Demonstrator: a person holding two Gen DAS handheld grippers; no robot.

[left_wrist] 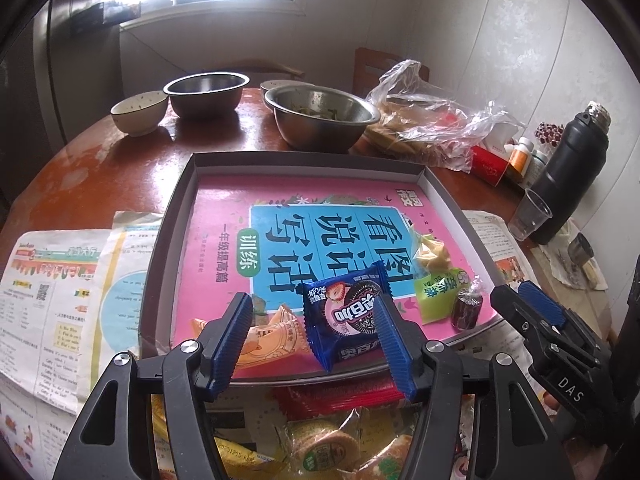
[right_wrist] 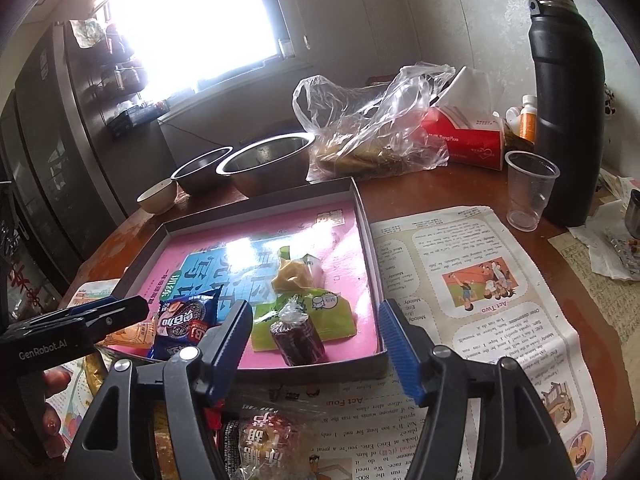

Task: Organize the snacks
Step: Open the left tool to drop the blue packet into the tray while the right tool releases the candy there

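Over the shallow box [left_wrist: 448, 196] on the desk [left_wrist: 120, 152], the left gripper [left_wrist: 314, 330] and right gripper [right_wrist: 316, 332] are being held released, nothing grasped.

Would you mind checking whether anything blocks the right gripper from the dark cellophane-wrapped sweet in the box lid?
Nothing visible does. The right gripper stands open with the dark cellophane-wrapped sweet lying free just ahead between its fingers, resting on a green packet inside the shallow grey box lid, whose low near wall lies below the fingertips.
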